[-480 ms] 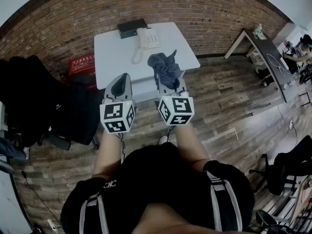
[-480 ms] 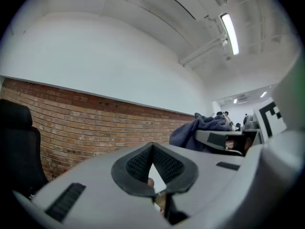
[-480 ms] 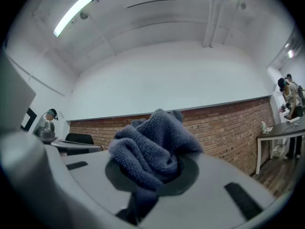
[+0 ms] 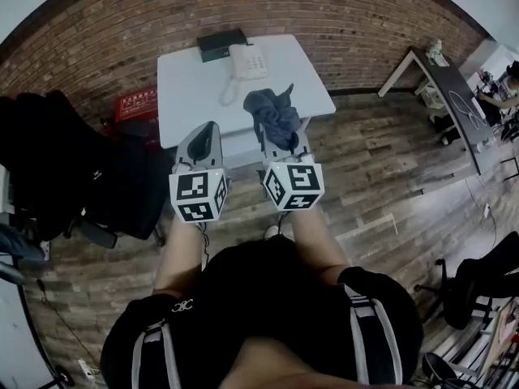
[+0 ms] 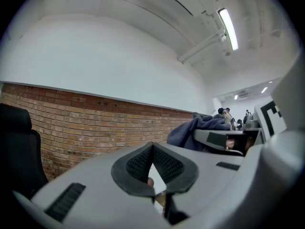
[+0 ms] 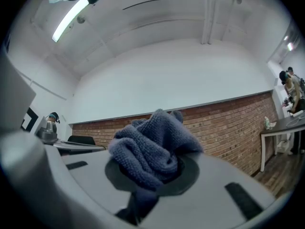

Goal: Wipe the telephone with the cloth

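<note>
Cloth count: one crumpled blue-grey terry cloth (image 4: 274, 113), clamped in the jaws of our right gripper (image 4: 280, 140). Our left gripper (image 4: 209, 126) is level beside it, jaws together on nothing. We hold both pointing forward at the near edge of one white square table (image 4: 186, 87). Farther back, at its far edge, one white corded telephone (image 4: 246, 61) sits just beside one flat black box (image 4: 219, 45).

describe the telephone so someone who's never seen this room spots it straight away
Find the white table standing against the brick wall. At its far edge, right beside a flat black box, sits the telephone. It is the only white thing there, with a keypad and a cord trailing toward the table's front.
</note>
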